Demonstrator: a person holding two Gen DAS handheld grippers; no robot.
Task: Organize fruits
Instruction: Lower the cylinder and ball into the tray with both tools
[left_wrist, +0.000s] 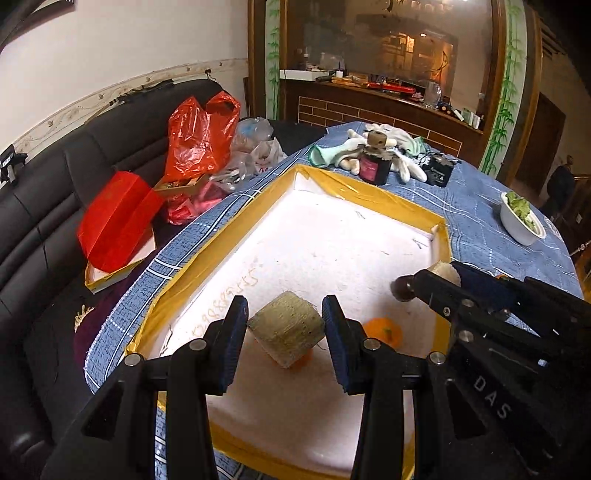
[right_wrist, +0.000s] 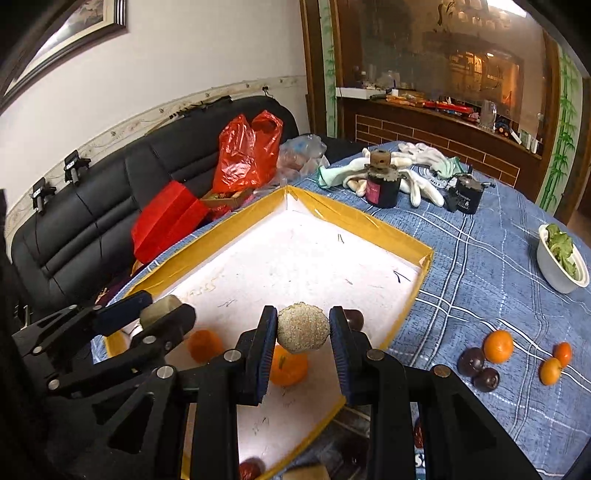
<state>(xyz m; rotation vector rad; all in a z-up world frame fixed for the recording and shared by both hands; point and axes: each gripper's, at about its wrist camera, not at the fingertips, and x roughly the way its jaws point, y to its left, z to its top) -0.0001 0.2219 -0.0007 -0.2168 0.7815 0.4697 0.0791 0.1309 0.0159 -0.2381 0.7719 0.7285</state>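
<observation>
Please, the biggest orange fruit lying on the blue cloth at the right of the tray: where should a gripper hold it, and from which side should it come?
Grip the largest orange across its round middle, coming from above. It sits low on the tablecloth, and a dark plum lies close at its left, so I would set the fingers front and back, where the space looks free.

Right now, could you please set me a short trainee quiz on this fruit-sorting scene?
1. True or false: the left claw is shut on a tan block.
2. What does the right claw hold? A: a tangerine. B: a tan ball. C: a plum.
3. What is in the white bowl on the blue cloth?
Key: 1 true; 2 B; 3 leafy greens.
</observation>
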